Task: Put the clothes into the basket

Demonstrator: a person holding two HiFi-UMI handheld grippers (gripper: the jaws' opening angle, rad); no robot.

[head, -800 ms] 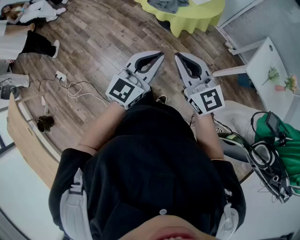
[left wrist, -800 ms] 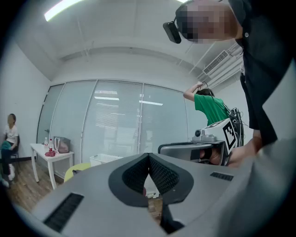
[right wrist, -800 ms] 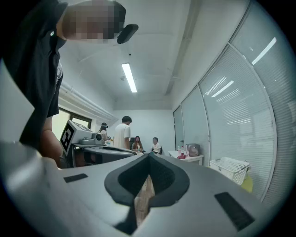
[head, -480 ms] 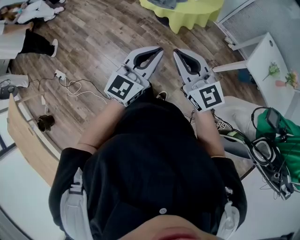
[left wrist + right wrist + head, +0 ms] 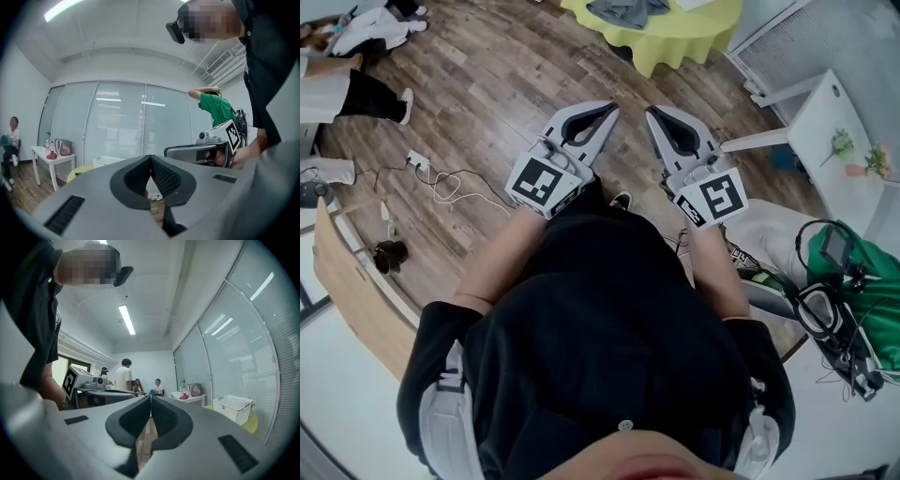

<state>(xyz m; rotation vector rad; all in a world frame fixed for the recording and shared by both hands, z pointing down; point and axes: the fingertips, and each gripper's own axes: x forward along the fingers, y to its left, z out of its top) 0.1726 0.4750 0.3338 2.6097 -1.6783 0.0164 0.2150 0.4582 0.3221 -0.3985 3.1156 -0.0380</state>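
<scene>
Grey clothes [image 5: 623, 11] lie on a round yellow-green table [image 5: 694, 33] at the top of the head view, well beyond both grippers. A white mesh basket [image 5: 236, 407] stands by that table in the right gripper view, and the basket [image 5: 108, 161] shows small in the left gripper view. My left gripper [image 5: 612, 108] and right gripper [image 5: 652, 112] are held level side by side over the wooden floor. Both are shut with nothing between the pads. The left gripper [image 5: 151, 157] and the right gripper [image 5: 151, 396] each show their tips meeting.
A white side table [image 5: 825, 122] with flowers stands at the right. White cables [image 5: 450, 178] trail on the floor at the left, near a wooden desk edge [image 5: 347, 272]. A person in green [image 5: 867, 300] with gear is at the right. Other people [image 5: 356, 56] sit far left.
The head view has shifted a little, so more of the yellow table and the clothes on it shows. Both grippers stay shut and side by side.
</scene>
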